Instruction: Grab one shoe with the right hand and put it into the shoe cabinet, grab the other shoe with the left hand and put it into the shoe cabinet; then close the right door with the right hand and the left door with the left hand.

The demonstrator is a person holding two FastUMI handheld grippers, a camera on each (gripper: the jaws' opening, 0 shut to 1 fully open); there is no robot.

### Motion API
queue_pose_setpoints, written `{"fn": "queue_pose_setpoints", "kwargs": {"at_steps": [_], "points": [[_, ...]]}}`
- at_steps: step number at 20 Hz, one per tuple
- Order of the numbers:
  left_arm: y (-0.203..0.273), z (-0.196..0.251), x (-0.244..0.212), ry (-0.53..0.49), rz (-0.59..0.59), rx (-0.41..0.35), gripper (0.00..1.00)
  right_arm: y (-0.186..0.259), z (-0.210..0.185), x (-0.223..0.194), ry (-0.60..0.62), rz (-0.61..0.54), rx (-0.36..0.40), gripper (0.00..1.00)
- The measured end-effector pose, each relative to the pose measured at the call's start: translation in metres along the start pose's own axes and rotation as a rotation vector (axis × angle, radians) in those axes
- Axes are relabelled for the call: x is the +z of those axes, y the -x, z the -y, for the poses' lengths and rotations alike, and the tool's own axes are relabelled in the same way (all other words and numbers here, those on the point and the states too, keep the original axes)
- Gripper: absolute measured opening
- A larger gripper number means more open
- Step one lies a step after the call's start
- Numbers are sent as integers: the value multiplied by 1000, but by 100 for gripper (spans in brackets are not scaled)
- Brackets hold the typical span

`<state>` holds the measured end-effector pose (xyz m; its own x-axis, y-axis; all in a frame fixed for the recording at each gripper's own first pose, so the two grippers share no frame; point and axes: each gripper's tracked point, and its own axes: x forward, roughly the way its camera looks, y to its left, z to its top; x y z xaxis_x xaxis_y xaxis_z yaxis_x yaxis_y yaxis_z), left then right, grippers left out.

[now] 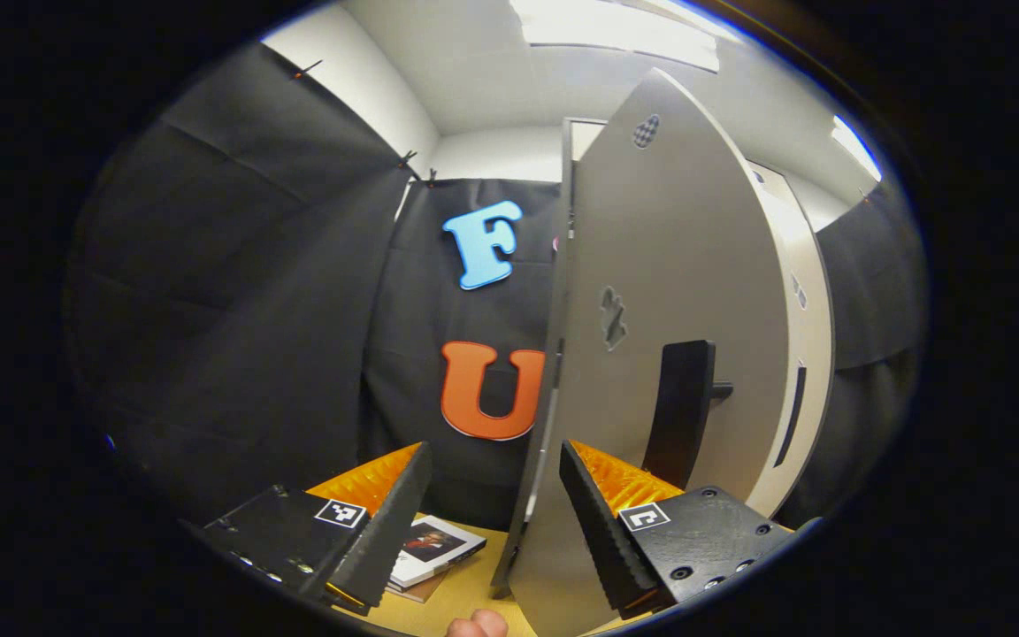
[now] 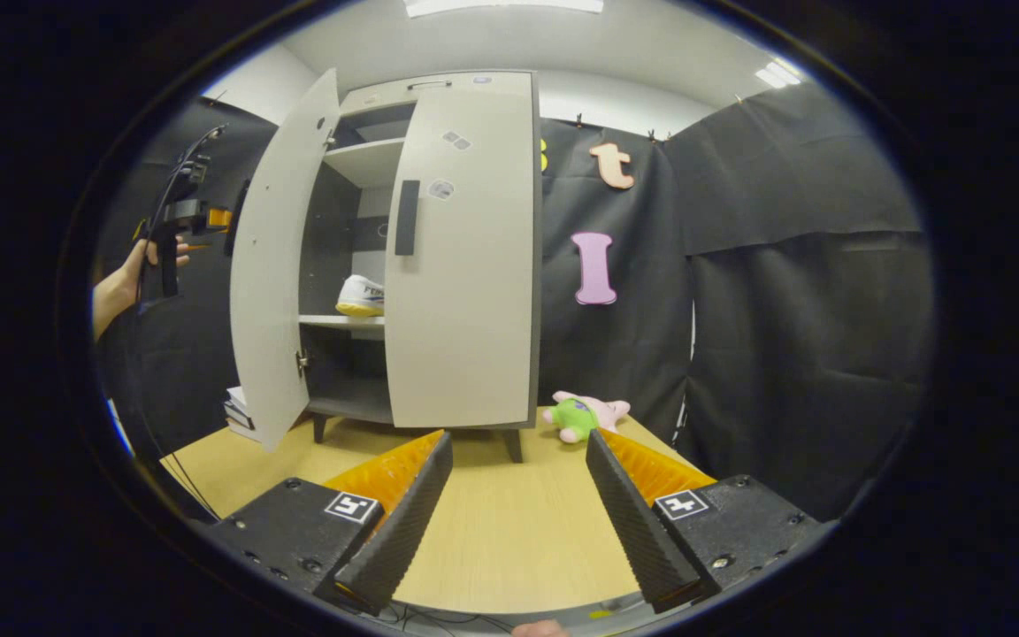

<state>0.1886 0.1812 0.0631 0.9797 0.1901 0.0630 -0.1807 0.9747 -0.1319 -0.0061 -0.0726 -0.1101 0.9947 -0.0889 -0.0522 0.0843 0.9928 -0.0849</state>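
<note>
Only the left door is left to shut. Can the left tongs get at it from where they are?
Probably yes: the left door's edge stands between the open left tongs, nothing blocking.

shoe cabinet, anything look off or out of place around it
Only the plush toy stands out: it lies on the table beside the shoe cabinet, nothing to do with shoes. The left door is open; a shoe sits on the shelf.

We find the left gripper view set close against the edge of the left door (image 1: 651, 354), facing along it toward the booth wall. The right gripper view stands farther back over the table (image 2: 492, 522), facing the cabinet (image 2: 439, 265) front. Both share the left door (image 2: 275, 265).
</note>
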Motion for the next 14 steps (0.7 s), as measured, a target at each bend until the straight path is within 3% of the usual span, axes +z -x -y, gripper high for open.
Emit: {"fn": "queue_pose_setpoints", "kwargs": {"at_steps": [6,12,13,14], "points": [[-42,97,-9,19,2,-120,89,2,18,-1,-20,4,-43,99],[-54,97,-23,57,-11,-91,89,2,26,5,-28,23,-57,99],[-53,87,-24,52,-16,-74,75,2,25,5,-26,23,-55,100],[-50,78,-23,50,-13,-59,90,1,24,4,-24,20,-51,99]]}}
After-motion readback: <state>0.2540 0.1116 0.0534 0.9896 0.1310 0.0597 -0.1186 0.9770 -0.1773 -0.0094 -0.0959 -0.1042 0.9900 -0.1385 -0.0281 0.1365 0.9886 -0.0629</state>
